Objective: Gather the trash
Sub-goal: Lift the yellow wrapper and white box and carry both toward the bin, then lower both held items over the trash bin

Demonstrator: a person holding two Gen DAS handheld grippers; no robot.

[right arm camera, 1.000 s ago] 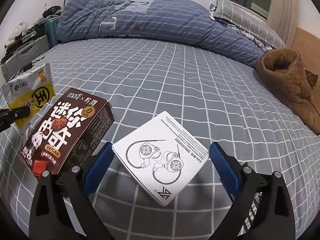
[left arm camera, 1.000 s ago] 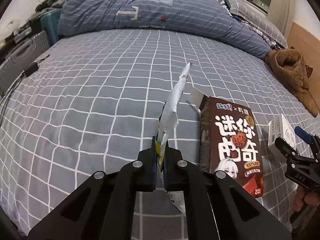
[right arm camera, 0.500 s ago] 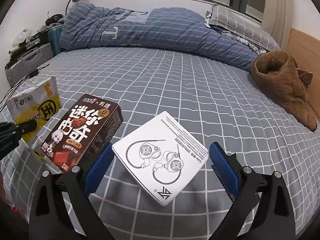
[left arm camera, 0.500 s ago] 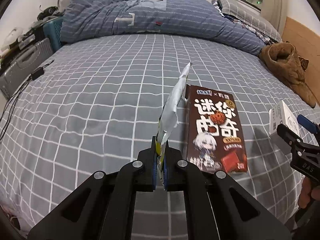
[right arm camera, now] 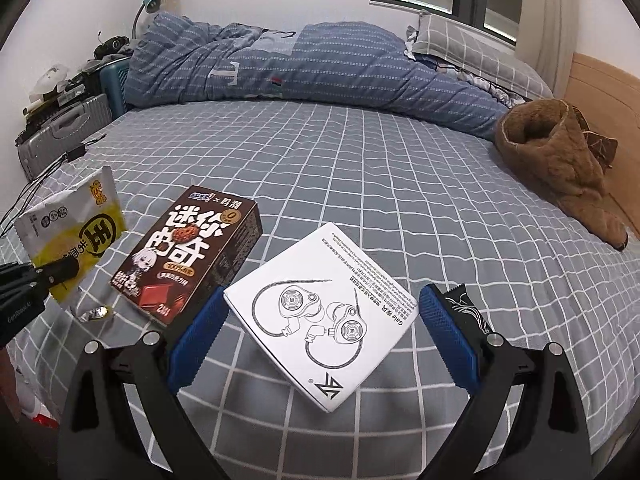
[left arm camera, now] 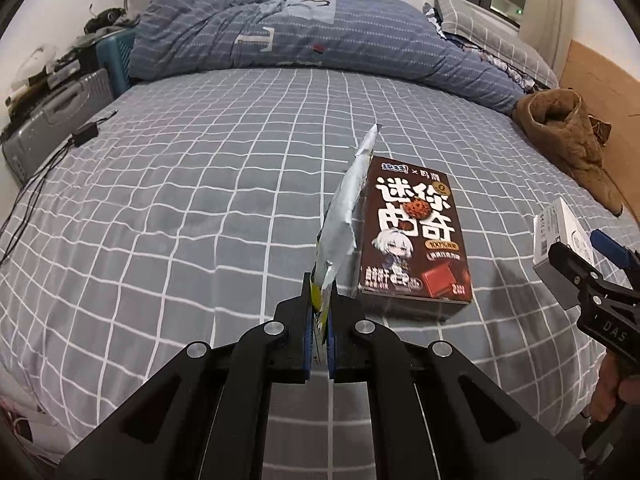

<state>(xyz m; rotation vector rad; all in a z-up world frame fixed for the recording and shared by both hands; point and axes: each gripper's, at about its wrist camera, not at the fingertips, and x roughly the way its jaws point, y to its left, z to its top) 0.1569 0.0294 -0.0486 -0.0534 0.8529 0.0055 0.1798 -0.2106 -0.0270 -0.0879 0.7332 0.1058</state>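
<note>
My left gripper (left arm camera: 319, 320) is shut on the bottom edge of a torn white and yellow snack packet (left arm camera: 344, 216), which stands upright above the bed. In the right wrist view the same packet (right arm camera: 72, 224) hangs at the far left in the left gripper (right arm camera: 40, 276). My right gripper (right arm camera: 324, 332) is shut on a white earphone box (right arm camera: 320, 312), its blue pads against two opposite corners. The left wrist view shows this box (left arm camera: 556, 232) at the right edge. A brown cookie box (left arm camera: 416, 236) (right arm camera: 188, 260) lies flat on the checked sheet between both grippers.
A black wrapper (right arm camera: 468, 312) lies by my right finger, and a foil scrap (right arm camera: 94, 313) beside the cookie box. A blue duvet (left arm camera: 320, 36) fills the far side, a brown garment (left arm camera: 568, 136) the right. A suitcase (left arm camera: 52, 120) and a cable (left arm camera: 60, 152) are at the left.
Both grippers have drawn back and slightly up from the bed, each keeping its item. The cookie box now sits farther ahead, and more of the room shows.
</note>
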